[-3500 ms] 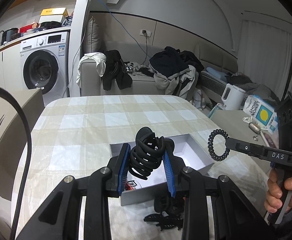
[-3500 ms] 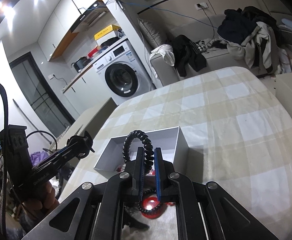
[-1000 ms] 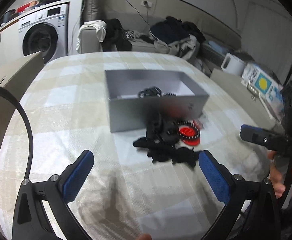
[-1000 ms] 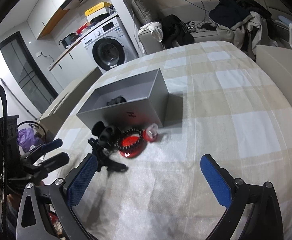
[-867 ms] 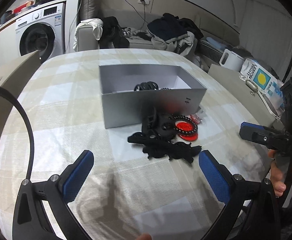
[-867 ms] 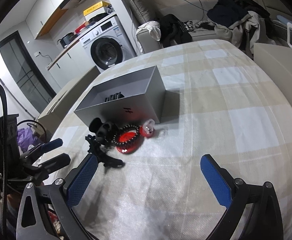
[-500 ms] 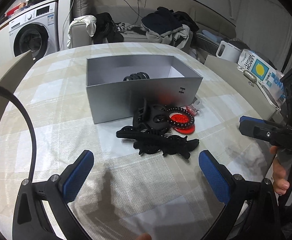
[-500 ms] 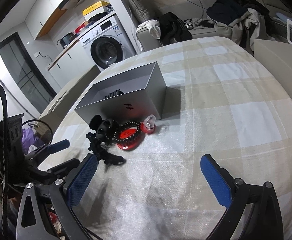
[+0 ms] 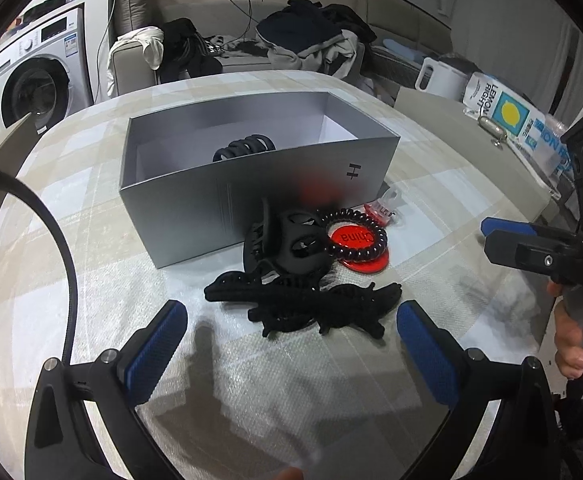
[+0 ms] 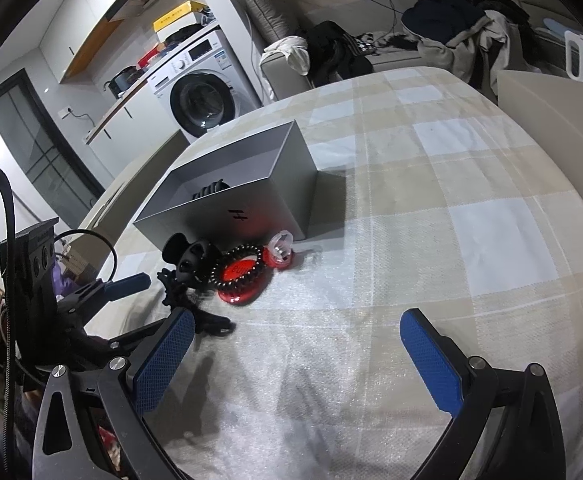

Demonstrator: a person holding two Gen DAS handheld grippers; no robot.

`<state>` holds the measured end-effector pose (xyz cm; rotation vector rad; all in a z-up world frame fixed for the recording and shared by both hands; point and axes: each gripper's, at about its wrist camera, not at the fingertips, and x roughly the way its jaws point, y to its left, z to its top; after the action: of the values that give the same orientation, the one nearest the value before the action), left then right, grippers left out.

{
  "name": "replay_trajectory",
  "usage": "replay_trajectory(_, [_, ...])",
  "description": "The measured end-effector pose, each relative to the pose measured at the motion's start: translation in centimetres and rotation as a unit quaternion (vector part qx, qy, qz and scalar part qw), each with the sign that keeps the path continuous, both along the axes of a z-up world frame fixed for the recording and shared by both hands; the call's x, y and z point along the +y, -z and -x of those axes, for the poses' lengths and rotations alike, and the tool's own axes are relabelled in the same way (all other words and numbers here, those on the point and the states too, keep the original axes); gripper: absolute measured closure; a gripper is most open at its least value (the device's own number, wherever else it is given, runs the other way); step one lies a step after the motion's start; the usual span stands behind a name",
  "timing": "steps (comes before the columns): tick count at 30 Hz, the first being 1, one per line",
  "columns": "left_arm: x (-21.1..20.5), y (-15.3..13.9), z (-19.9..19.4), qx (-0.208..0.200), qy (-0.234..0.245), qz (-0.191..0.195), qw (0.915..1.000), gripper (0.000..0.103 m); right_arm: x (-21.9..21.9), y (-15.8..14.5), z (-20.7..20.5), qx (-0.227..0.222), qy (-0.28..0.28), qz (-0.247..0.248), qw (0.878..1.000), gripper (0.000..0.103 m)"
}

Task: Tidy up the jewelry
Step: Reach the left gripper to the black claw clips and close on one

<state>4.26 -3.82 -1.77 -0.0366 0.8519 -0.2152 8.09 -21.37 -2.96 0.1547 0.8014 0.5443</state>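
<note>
A grey open box (image 9: 251, 196) (image 10: 251, 204) stands on the checked tablecloth with a black spiral hair tie (image 9: 245, 147) inside. In front of it lie a black claw clip (image 9: 287, 242) (image 10: 189, 254), a long black clip (image 9: 303, 306), a dark spiral hair tie (image 9: 357, 236) (image 10: 237, 266) on a red disc (image 9: 365, 258), and a small red and clear piece (image 10: 279, 252). My left gripper (image 9: 291, 340) is open and empty, just short of the long clip. My right gripper (image 10: 295, 352) is open and empty, on the bare cloth to the right of the pile.
A sofa heaped with clothes (image 9: 307, 40) and a washing machine (image 9: 31, 80) stand beyond the table. A white kettle (image 9: 439, 76) and a lemon packet (image 9: 507, 112) sit on a side surface at right. The table edge curves away at right.
Both grippers, which held hair ties over the box, have let go, opened wide and dropped low in front of the box. The left gripper has closed in on the clip pile.
</note>
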Motion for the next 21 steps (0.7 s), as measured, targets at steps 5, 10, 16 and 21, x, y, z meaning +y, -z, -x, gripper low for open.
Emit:
replay_trajectory(5, [0.3,0.0,-0.5,0.003,-0.002,0.003,1.0,0.001,0.1,0.1,-0.1,0.003,0.001,0.002,1.0,0.0])
replay_trajectory(10, [0.1,0.1,-1.0,0.008,0.006,-0.002,1.0,0.001,0.1,0.2,-0.2,0.004,0.007,0.005,1.0,0.0])
replay_trajectory(16, [-0.2,0.2,-1.4,0.016,0.013,-0.008,0.9998,0.001,-0.1,0.2,-0.2,0.005,0.008,0.003,1.0,0.0])
replay_trajectory(21, [-0.2,0.3,-1.6,0.022,0.013,-0.006,0.9997,0.001,-0.4,0.1,-0.2,0.004,0.014,0.004,1.0,0.0])
